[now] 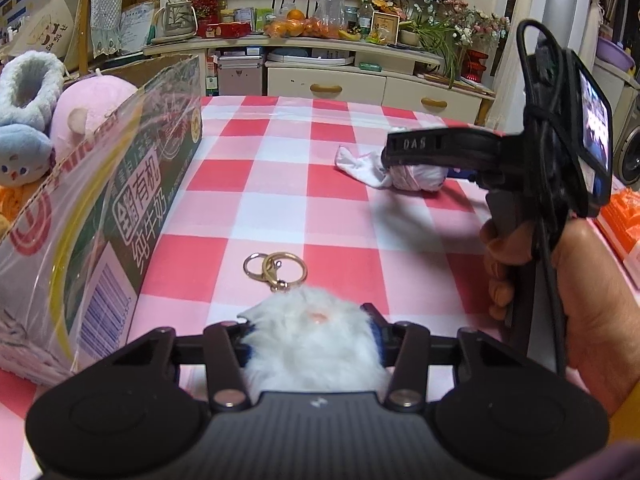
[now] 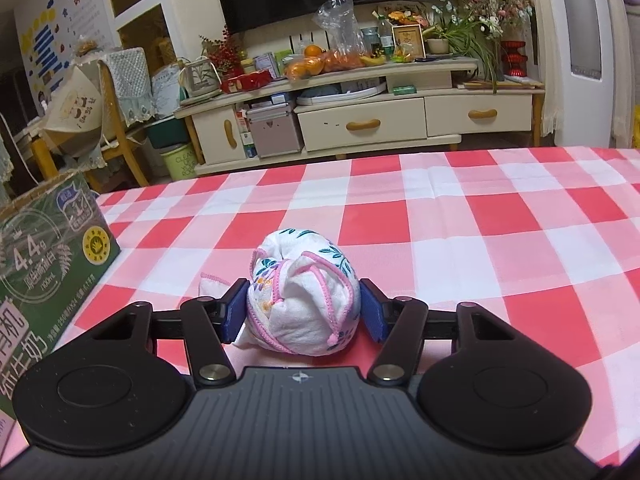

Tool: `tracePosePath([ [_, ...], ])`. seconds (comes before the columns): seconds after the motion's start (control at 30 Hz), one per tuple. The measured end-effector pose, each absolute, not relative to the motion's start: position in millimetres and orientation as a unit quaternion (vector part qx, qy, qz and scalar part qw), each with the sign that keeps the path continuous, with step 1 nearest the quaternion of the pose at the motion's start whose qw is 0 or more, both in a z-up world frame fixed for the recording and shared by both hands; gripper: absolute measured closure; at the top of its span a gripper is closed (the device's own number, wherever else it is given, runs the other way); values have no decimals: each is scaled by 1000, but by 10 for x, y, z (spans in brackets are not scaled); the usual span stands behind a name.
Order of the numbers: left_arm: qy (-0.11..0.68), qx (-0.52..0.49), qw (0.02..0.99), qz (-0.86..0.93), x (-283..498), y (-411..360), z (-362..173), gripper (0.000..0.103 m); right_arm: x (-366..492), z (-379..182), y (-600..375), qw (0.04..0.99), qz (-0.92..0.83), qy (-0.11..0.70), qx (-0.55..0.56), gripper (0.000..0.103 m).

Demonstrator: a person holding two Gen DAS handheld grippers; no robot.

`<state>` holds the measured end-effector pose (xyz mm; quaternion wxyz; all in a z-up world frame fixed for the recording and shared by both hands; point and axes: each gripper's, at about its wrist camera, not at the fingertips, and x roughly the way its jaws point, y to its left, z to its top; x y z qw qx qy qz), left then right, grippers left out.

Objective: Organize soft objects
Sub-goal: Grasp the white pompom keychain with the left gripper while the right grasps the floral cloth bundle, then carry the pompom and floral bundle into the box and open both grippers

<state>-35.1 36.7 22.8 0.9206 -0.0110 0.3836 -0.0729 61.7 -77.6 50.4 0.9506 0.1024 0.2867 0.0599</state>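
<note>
My left gripper (image 1: pixel 310 340) is shut on a white fluffy keychain toy (image 1: pixel 312 344); its gold clasp and rings (image 1: pixel 276 270) lie on the checked tablecloth ahead. My right gripper (image 2: pixel 303 308) is wide around a rolled white cloth bundle (image 2: pixel 304 296) with pink trim and flower print, lying on the cloth. The blue pads (image 2: pixel 236 308) stand at its two sides, touching or nearly so. In the left wrist view the right gripper (image 1: pixel 390 154) sits over that bundle (image 1: pixel 416 178) at the right.
An open milk carton box (image 1: pixel 120 184) stands on the table's left, also in the right wrist view (image 2: pixel 44 248). It holds a pink plush (image 1: pixel 92 108) and a blue plush (image 1: pixel 24 152). An orange item (image 1: pixel 624 220) lies at the right edge. A cabinet (image 2: pixel 360 120) stands beyond the table.
</note>
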Motion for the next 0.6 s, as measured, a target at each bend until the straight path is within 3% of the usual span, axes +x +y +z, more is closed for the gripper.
tracePosePath([
  [0.6, 330, -66, 937, -89, -306, 493, 576, 58, 258, 717, -840, 957, 34, 281, 64, 31],
])
